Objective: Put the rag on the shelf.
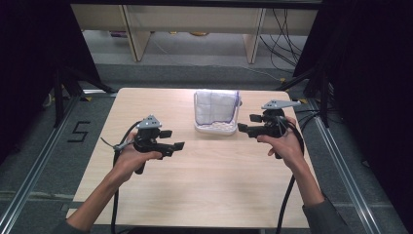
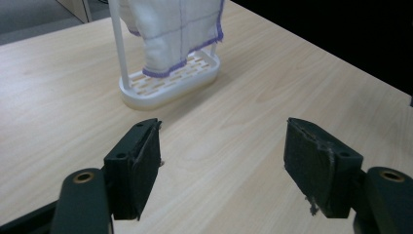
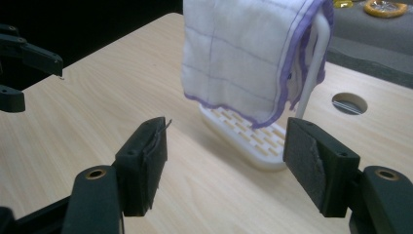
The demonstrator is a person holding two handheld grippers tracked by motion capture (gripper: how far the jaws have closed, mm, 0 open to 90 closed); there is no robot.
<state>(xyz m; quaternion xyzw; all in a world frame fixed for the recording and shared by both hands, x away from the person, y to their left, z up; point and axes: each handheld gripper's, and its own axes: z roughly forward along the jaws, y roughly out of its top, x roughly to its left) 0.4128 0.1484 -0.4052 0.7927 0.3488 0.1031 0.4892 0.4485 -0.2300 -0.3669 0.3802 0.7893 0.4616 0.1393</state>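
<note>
Hands of mine hold both tools low over the table (image 1: 204, 185), the left gripper (image 1: 176, 140) and right gripper (image 1: 246, 123) each gaping wide with nothing between the jaws. Beyond them, between the two, a white cloth (image 1: 215, 108) with purple trim hangs over a white rack (image 1: 215, 128) standing on the tabletop, just short of either gripper. From my right gripper view I see a round hole (image 3: 349, 103) in the table past the rack, while my left gripper view lays bare the rack's slotted base (image 2: 170, 80).

Wide-open left claw (image 2: 221, 158) before cloth (image 2: 173, 34) on rack (image 2: 170, 83)
</note>
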